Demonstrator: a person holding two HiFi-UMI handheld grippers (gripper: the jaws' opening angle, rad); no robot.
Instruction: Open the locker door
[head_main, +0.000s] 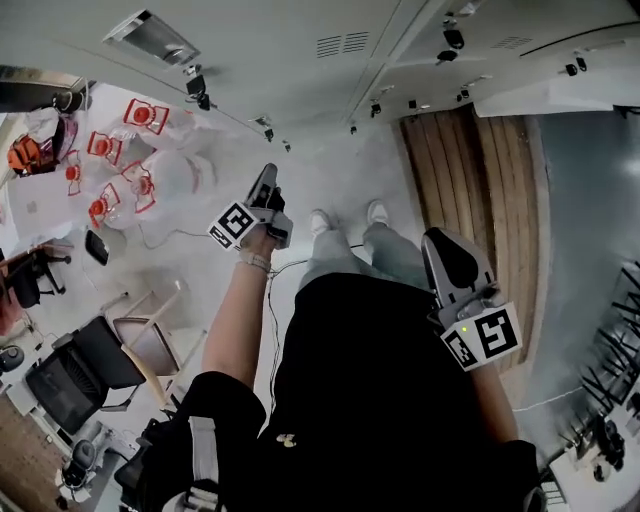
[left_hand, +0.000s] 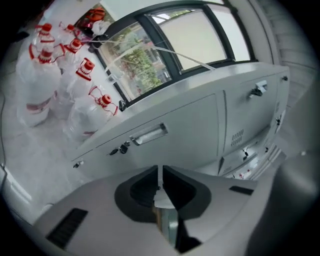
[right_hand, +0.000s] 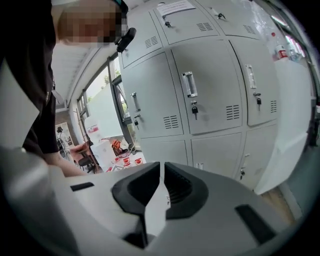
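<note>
Standing before the lockers (head_main: 280, 60) in the head view, the person held the left claw (head_main: 266, 175) out toward them and the right claw (head_main: 436, 240) low by the hip. In the left gripper view, the jaws sat pressed together and empty, apart from a closed locker door (left_hand: 170, 135), with water bottles (left_hand: 45, 75) nearby. In the right gripper view, the jaws also met, gripping nothing.

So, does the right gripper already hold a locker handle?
No, the right gripper is shut on nothing, and the locker handle stands well beyond it, untouched.
</note>
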